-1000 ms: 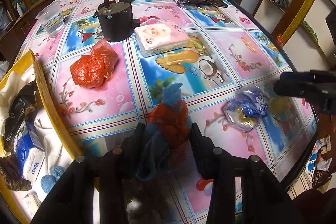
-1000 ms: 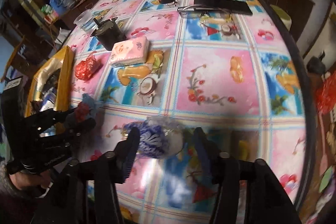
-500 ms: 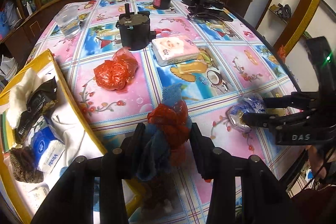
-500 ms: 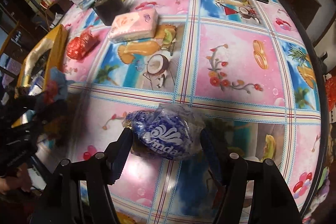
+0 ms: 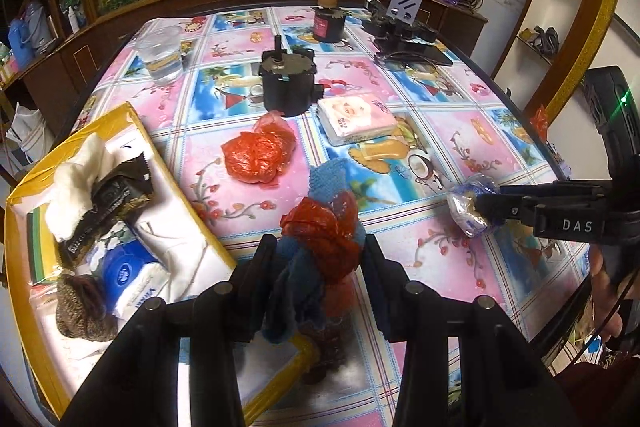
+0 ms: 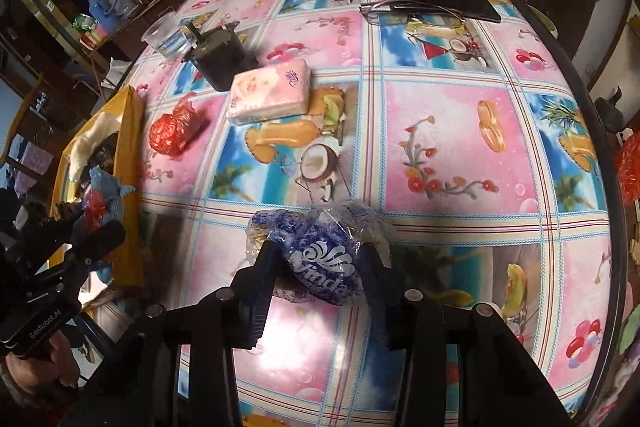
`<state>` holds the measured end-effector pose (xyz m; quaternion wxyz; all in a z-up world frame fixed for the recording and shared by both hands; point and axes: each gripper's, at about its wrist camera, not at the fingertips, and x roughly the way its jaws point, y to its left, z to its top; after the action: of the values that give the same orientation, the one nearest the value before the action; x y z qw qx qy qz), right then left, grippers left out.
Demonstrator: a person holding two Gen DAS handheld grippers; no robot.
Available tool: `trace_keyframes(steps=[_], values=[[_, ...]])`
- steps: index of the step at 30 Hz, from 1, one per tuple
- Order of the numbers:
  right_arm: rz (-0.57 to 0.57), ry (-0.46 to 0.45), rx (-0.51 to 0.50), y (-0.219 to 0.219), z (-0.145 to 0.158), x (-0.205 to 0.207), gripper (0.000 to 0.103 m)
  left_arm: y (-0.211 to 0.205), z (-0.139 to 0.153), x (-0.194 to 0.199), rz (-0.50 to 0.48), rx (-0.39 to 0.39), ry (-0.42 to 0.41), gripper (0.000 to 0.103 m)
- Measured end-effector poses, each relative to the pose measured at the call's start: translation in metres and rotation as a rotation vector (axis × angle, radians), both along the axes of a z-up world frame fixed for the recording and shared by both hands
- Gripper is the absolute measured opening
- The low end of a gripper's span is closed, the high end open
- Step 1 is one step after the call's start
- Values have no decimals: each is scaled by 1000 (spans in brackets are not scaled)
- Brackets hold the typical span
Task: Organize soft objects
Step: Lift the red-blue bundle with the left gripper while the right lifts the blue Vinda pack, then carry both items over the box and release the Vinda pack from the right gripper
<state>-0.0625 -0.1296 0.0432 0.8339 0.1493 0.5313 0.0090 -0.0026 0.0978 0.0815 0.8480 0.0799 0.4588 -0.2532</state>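
So about halfway, I'd guess. The yellow box [image 5: 138,131] at the counter's [image 6: 460,155] left edge already has a bunch of soft stuff in it: a white cloth, a dark wrapper, a blue tissue pack [image 5: 132,279], something brown and knitted.

The left claw [image 5: 318,259] is clamped tight on a blue cloth bundle with red plastic [image 5: 320,227], holding it up off the counter right by the box's near corner, so that one looks about to go in.

The right claw [image 6: 320,267] is closing in on the blue-and-clear plastic packet [image 6: 320,247], which sits between its fingers, pads already pressing into the sides from what I can see.

Still out on the counter: the crumpled red bag [image 5: 258,155] and the pink tissue pack [image 5: 356,115]. The black motor thing [image 5: 287,83] and cup [image 5: 162,55] aren't soft, so probably staying.
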Motion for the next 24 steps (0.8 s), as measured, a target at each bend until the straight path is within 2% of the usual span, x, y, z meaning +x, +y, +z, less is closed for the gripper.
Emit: trace_keyframes(steps=[5,12,19,24], values=[[20,-39,12,14,12,7,45,20,7,1,42,-7,-16,41],[117,-80,20,55,32,26,45,65,19,8,148,-37,-36,41],[245,-111,20,113,51,45,45,130,29,8,297,-69,-55,42],[353,-119,17,164,60,58,45,173,21,3,404,-78,-38,42]])
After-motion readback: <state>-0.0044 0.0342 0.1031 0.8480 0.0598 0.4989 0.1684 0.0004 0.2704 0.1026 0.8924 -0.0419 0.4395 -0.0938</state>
